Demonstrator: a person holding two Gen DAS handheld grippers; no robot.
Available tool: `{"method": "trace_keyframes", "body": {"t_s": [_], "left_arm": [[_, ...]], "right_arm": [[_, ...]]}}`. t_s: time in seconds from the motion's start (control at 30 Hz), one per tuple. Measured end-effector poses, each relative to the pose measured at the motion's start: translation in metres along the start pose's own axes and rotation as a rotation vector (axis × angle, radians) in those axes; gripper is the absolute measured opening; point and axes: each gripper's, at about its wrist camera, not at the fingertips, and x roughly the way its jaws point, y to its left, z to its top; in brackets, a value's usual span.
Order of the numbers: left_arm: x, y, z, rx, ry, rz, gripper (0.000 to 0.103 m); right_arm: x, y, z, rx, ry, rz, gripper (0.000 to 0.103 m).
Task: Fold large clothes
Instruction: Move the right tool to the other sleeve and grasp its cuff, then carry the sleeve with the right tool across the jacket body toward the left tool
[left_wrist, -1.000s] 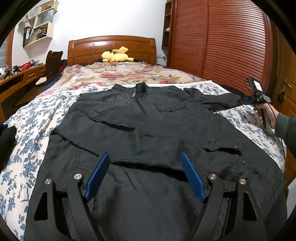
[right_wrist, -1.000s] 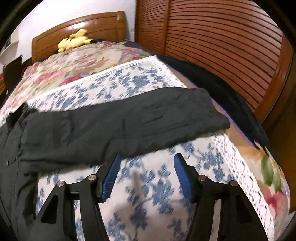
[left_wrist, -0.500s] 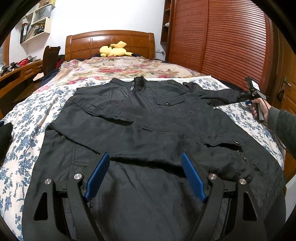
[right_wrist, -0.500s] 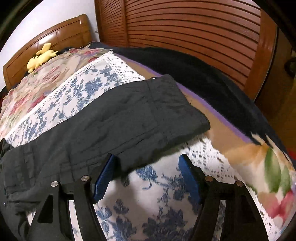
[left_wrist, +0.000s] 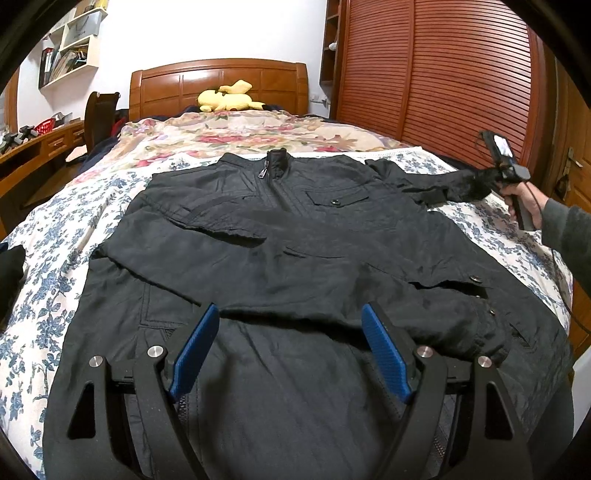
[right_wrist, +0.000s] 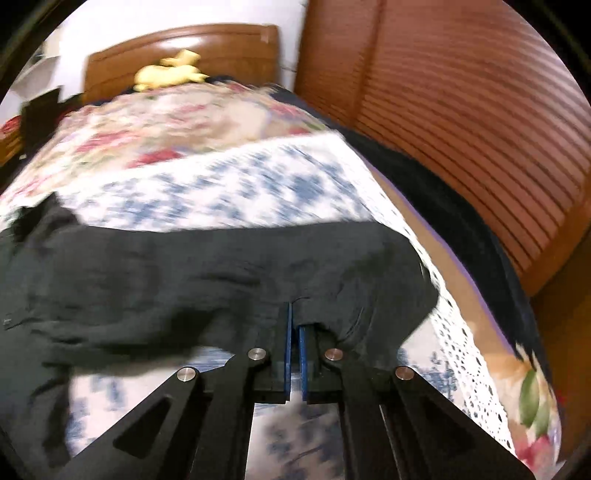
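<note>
A black jacket (left_wrist: 295, 251) lies front up on the bed, collar toward the headboard, one sleeve folded across its chest. My left gripper (left_wrist: 288, 343) hovers open over the jacket's lower part, nothing between its blue pads. The other sleeve (right_wrist: 221, 280) stretches out to the right side of the bed. My right gripper (right_wrist: 294, 314) is shut on the edge of that sleeve near its cuff; the cloth bunches at the fingertips. In the left wrist view the right gripper (left_wrist: 491, 181) sits at the far right, held by a hand (left_wrist: 524, 199), with the sleeve end lifted off the cover.
The bed has a blue-flowered white cover (left_wrist: 55, 266) and a floral quilt (left_wrist: 236, 133) behind it. A yellow plush toy (left_wrist: 229, 99) rests by the wooden headboard. Slatted wooden wardrobe doors (left_wrist: 443, 74) run along the right. A desk (left_wrist: 33, 151) and chair stand at the left.
My right gripper moved onto the sleeve's edge and shut on it, and the sleeve end now lifts off the cover. The left gripper stayed put, open.
</note>
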Motion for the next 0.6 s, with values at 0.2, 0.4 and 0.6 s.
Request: {"method": "trace_keyframes", "body": {"t_s": [0.2,0.4,0.6], "left_arm": [[-0.005,0.002,0.000,-0.008,-0.015,-0.002,0.080],[-0.007,0.000,0.000,-0.002,-0.022,0.006,0.080],[-0.011,0.002,-0.001,-0.008,-0.027,0.009,0.080]], "right_arm": [[-0.070,0.056,0.011,-0.117,-0.099,0.093,0.002],[-0.147,0.116,0.021,-0.236,-0.217,0.186,0.002],[-0.214,0.175,0.005,-0.337,-0.298,0.330,0.002]]}}
